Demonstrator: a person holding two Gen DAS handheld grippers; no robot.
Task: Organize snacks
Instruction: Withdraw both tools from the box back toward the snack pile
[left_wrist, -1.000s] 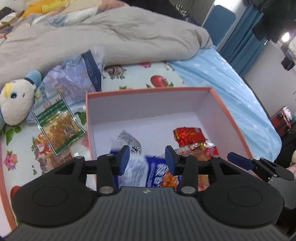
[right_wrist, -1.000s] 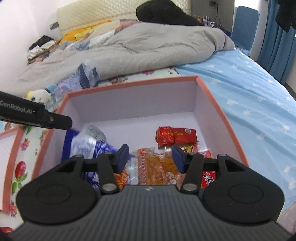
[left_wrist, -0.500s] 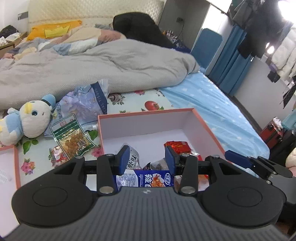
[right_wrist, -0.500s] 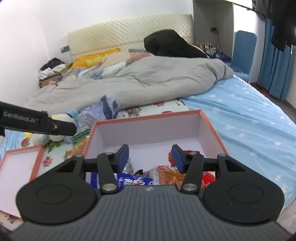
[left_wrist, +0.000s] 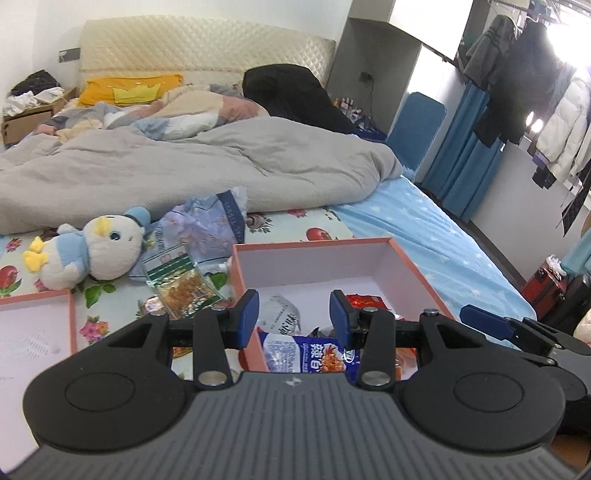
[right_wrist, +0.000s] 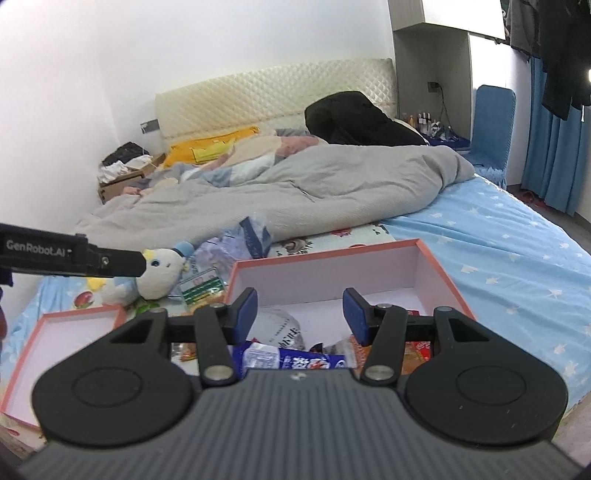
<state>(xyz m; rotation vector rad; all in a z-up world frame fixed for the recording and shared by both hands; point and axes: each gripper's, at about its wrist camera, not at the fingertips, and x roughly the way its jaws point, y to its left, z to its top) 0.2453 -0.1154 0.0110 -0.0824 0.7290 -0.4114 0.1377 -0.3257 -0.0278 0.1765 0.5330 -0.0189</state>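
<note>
An orange-rimmed box (left_wrist: 314, 245) (right_wrist: 325, 258) with a pale inside sits on the bed and holds several snack packs: a blue-and-white pack (left_wrist: 306, 354) (right_wrist: 295, 360), a clear white pack (left_wrist: 282, 312) and a red pack (left_wrist: 364, 301). Outside the box, to its left, a green-labelled snack bag (left_wrist: 181, 282) (right_wrist: 201, 288) lies on the flowered sheet. My left gripper (left_wrist: 294, 317) hovers open above the box's near edge, holding nothing. My right gripper (right_wrist: 299, 314) is open and empty too, raised over the box.
The box lid (left_wrist: 33, 325) (right_wrist: 66, 343) lies at the left. A plush duck (left_wrist: 88, 251) and a crinkled blue plastic bag (left_wrist: 207, 225) sit behind the loose snack. A grey duvet (left_wrist: 184, 166) covers the far bed; blue starred sheet (right_wrist: 498, 258) lies right.
Both grippers have pulled back and up from inside the box, so the box looks smaller and more of the bed and room shows. Their jaws kept the same width.
</note>
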